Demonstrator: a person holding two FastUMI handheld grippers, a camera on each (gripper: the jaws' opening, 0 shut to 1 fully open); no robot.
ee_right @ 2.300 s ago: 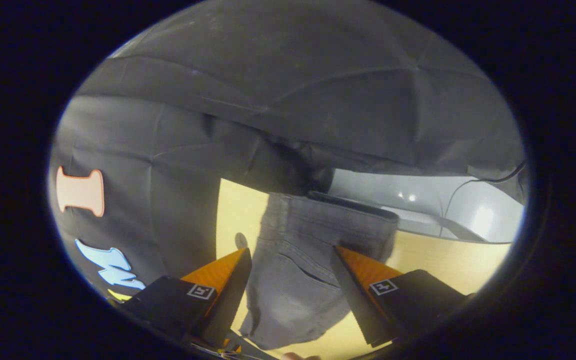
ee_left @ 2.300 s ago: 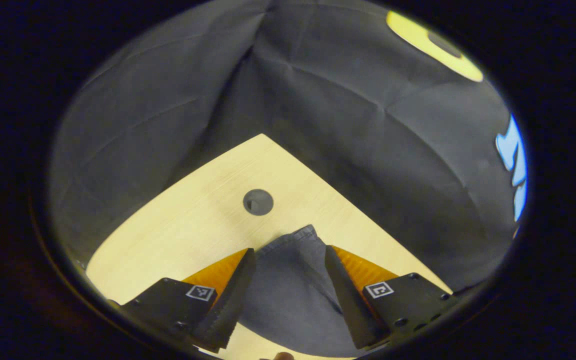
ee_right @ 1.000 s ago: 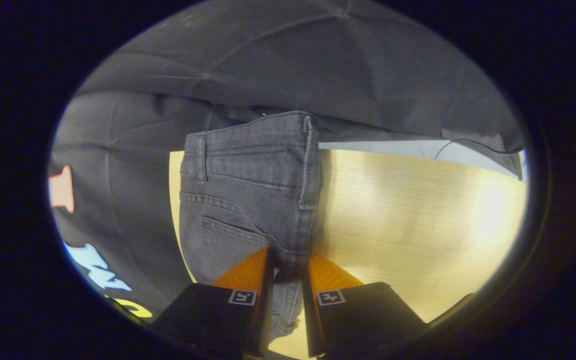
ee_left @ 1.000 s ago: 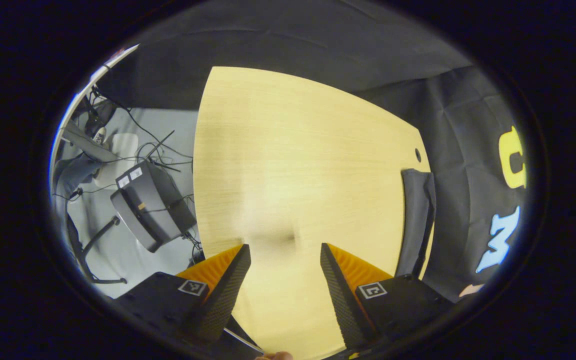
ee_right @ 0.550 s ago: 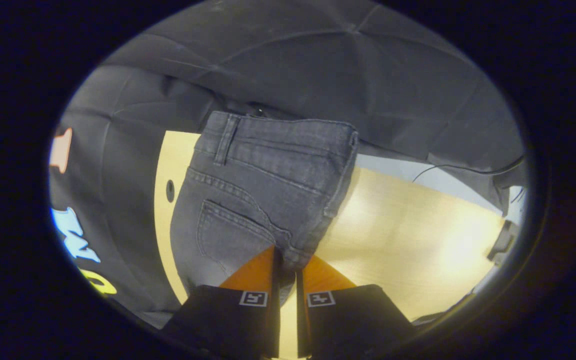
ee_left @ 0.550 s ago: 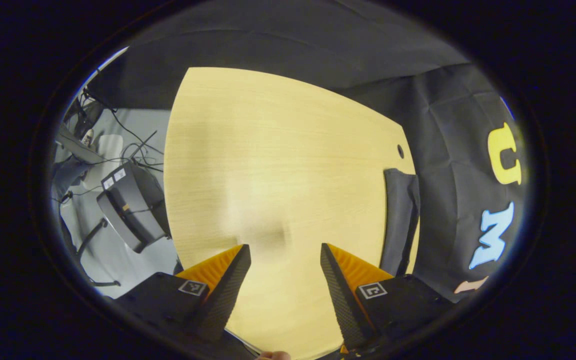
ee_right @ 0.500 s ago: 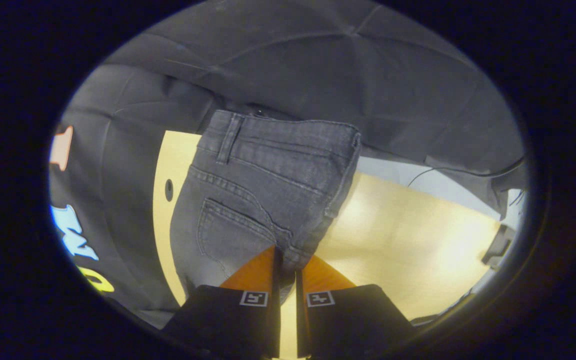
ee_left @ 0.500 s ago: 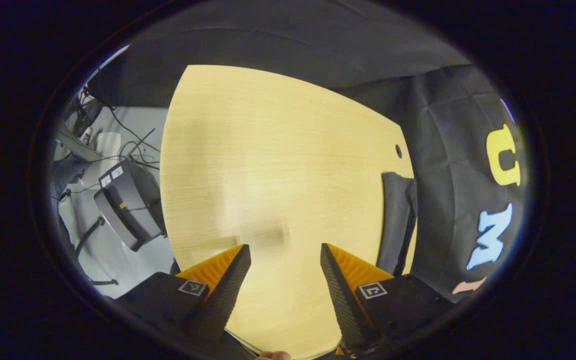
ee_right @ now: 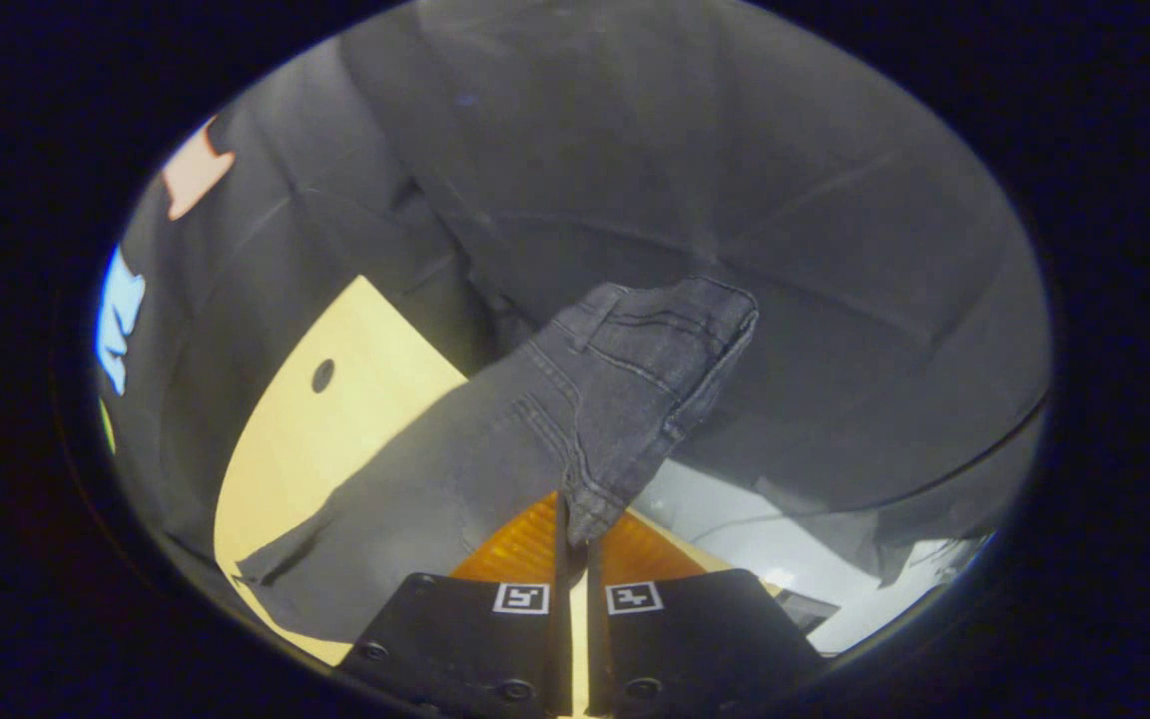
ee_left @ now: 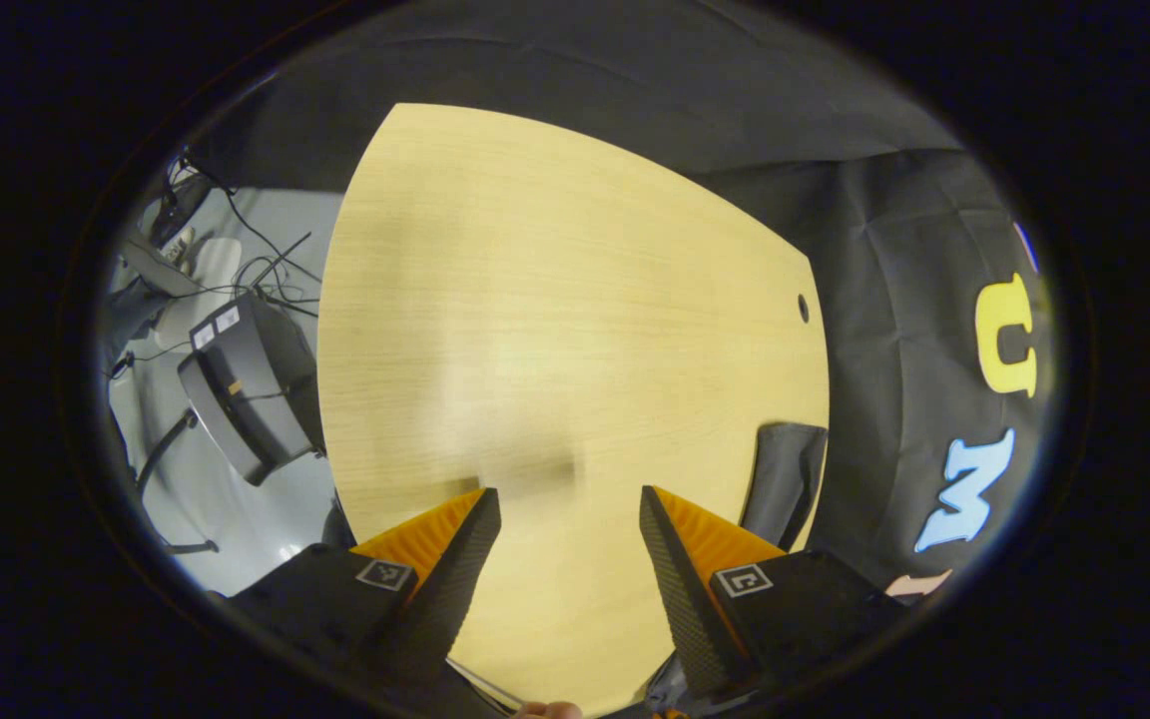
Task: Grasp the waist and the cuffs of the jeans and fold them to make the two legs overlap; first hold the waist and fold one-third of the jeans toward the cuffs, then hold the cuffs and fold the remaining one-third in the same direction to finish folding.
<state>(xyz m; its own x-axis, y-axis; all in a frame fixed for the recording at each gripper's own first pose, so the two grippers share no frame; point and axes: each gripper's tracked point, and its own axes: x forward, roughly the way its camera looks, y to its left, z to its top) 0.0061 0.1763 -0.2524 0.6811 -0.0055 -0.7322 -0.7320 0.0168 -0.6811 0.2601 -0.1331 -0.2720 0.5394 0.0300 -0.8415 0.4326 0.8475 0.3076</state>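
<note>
My right gripper point(ee_right: 575, 534) is pinching the jeans point(ee_right: 495, 449) by the waist edge, fingers closed on the cloth, legs trailing onto the surface point(ee_right: 305, 439). My left gripper point(ee_left: 565, 559) is hovering with fingers wide over the bare surface point(ee_left: 555, 300), the jeans point(ee_left: 785, 479) just beside it at the edge.

- The left gripper point(ee_left: 562, 544) sits at 6 o'clock in the left gripper view — its two fingers point(ee_left: 455, 574) stand well apart with nothing between them, pointing toward 12 o'clock.
- The right gripper point(ee_right: 575, 534) sits at 6 o'clock in the right gripper view — its fingers are pressed almost together, pinching an edge of the jeans point(ee_right: 575, 419), which rise toward 12 o'clock.
</note>
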